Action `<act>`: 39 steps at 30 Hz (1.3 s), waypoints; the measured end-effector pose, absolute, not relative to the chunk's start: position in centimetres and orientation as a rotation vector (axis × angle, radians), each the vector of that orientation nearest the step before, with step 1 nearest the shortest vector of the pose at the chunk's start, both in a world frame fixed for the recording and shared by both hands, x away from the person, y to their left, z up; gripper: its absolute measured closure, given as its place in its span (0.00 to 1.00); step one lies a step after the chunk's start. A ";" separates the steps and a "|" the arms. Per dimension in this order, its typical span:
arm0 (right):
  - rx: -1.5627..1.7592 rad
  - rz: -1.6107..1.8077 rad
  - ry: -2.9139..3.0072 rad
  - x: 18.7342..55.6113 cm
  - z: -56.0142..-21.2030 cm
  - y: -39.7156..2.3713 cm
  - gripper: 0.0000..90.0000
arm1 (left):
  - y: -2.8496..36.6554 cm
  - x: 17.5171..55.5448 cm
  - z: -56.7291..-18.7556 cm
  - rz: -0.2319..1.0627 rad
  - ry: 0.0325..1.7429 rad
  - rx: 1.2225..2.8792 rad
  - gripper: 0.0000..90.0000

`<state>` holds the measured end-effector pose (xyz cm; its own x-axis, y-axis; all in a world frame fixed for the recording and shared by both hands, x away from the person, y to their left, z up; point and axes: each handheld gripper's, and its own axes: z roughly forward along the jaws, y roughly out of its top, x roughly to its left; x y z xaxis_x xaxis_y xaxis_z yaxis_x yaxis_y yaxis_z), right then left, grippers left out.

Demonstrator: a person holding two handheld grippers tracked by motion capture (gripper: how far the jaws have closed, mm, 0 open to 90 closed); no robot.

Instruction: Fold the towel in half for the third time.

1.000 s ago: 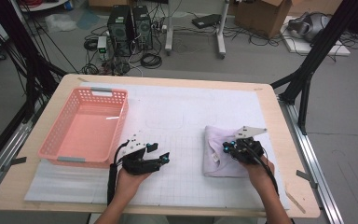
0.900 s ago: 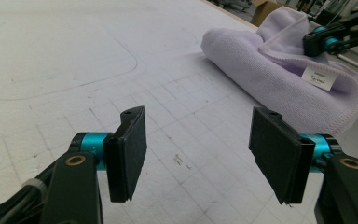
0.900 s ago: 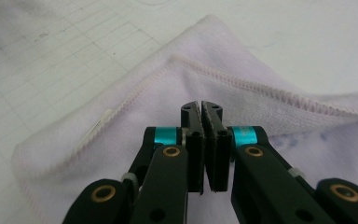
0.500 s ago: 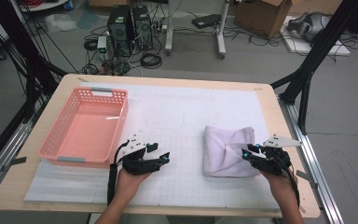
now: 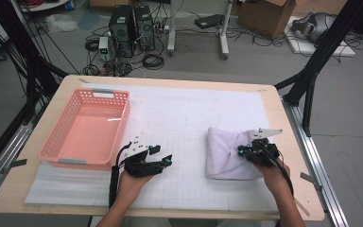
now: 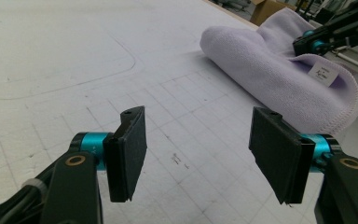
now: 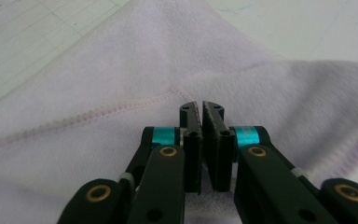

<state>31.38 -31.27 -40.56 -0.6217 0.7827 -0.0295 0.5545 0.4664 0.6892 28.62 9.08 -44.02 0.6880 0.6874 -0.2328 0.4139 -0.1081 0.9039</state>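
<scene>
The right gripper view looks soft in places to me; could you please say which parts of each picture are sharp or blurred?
Right gripper view: the black right gripper is crisp, while the lilac terry towel softens toward the top. Left gripper view: the open left gripper and the white gridded mat are sharp. High view: evenly lit, mildly grainy, with a small glare streak in the pink plastic basket.

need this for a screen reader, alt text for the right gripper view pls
The right gripper is shut, its black jaws meeting over a lilac towel. A stitched hem crosses the towel, and gridded table shows top left.
</scene>
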 end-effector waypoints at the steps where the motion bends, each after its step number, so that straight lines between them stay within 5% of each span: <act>1: 1.130 0.941 2.368 30.9 -40.4 -31.6 0.97 | 9.1 28.6 -44.0 0.295 0.887 1.735 0.41; 9: 1.117 1.048 2.292 27.0 -39.9 -35.0 0.96 | 9.2 28.6 -44.0 0.300 0.890 1.732 0.41; 18: 1.159 1.144 2.168 25.9 -37.8 -35.8 0.70 | 9.1 28.6 -44.0 0.303 0.888 1.734 0.41; 29: 1.182 1.024 2.277 29.8 -38.3 -32.5 0.78 | 9.1 28.6 -44.0 0.300 0.883 1.734 0.41; 39: 1.231 0.950 2.298 25.7 -41.3 -36.1 0.80 | 9.0 28.5 -44.0 0.299 0.884 1.737 0.41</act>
